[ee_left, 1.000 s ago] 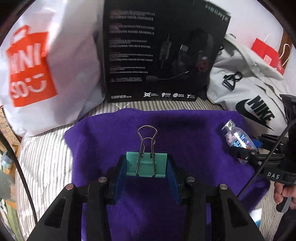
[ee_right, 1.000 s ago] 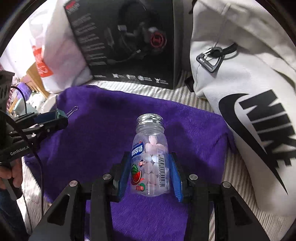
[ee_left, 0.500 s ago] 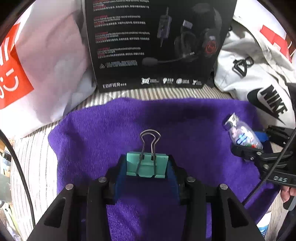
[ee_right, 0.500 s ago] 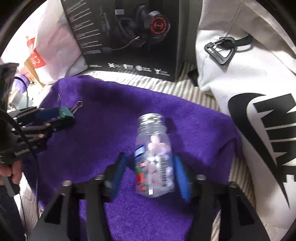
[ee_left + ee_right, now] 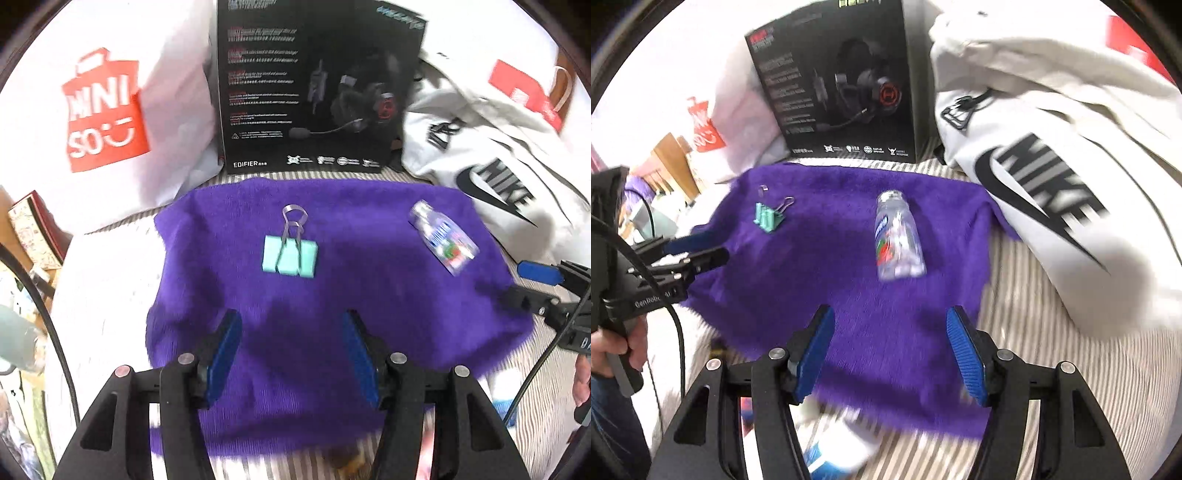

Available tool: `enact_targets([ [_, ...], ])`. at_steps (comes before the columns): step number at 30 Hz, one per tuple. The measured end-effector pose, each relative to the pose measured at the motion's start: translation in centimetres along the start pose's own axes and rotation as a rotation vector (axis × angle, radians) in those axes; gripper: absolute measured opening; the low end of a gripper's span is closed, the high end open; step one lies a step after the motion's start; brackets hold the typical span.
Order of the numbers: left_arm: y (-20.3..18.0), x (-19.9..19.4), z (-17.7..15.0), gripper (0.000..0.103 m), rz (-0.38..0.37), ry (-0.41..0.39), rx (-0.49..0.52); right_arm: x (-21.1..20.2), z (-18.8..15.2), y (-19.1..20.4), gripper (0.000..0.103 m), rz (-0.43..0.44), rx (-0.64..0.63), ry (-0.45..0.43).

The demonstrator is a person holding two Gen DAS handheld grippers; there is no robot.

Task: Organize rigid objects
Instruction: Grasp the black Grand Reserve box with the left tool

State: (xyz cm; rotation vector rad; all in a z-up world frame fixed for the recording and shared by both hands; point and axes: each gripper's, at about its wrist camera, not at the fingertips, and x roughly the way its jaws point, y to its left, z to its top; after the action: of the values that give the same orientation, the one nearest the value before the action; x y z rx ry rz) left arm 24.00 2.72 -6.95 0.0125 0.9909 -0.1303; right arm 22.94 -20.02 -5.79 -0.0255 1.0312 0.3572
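Both my sets of jaws stand released, gripping nothing. My left gripper (image 5: pixel 291 354) hangs over the near edge of the purple towel (image 5: pixel 332 295), and the teal binder clip (image 5: pixel 290 256) lies flat on that towel at twelve o'clock from my fingers, its wire handles pointing away toward the black headset box (image 5: pixel 314 92). My right gripper (image 5: pixel 890 354) is likewise spread wide, with the small candy bottle (image 5: pixel 897 236) lying on its side at twelve o'clock, cap toward the box and apart from my blue pads (image 5: pixel 964 354).

I judge both pieces are set down and the step in hand is backing off cleanly. To do that well I should draw each gripper straight back toward six o'clock, low drag, without snagging the towel's pile. The bottle is round and could roll on the soft cloth, so I keep my right fingers clear of it. The clip sits stable. The white sports bag (image 5: pixel 1071 184) at two o'clock crowds the bottle's side, so I avoid swinging right.
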Motion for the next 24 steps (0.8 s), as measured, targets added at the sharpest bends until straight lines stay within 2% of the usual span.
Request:
enact_targets([
  [8, -0.3, -4.3, -6.2, 0.054, -0.004, 0.006, -0.023, -3.4, -5.5, -0.2, 0.065, 0.012, 0.045, -0.001],
  [11, -0.9, -4.8, -8.5, 0.054, -0.034, 0.021, -0.048, -3.9, -7.5, 0.0, 0.065, 0.026, 0.071, 0.016],
  [15, -3.0, -4.9, -11.0, 0.054, -0.081, 0.040, -0.031, -4.5, -9.5, 0.4, 0.065, 0.058, 0.110, 0.014],
  [21, -5.2, -3.5, -12.5, 0.055, -0.086, 0.075, 0.015, -5.0, -11.4, 0.6, 0.065, 0.045, 0.120, 0.027],
  [24, -4.6, -4.0, -13.0, 0.062, -0.061, 0.057, 0.028, -5.6, -12.0, 0.3, 0.066, 0.036, 0.130, 0.019],
])
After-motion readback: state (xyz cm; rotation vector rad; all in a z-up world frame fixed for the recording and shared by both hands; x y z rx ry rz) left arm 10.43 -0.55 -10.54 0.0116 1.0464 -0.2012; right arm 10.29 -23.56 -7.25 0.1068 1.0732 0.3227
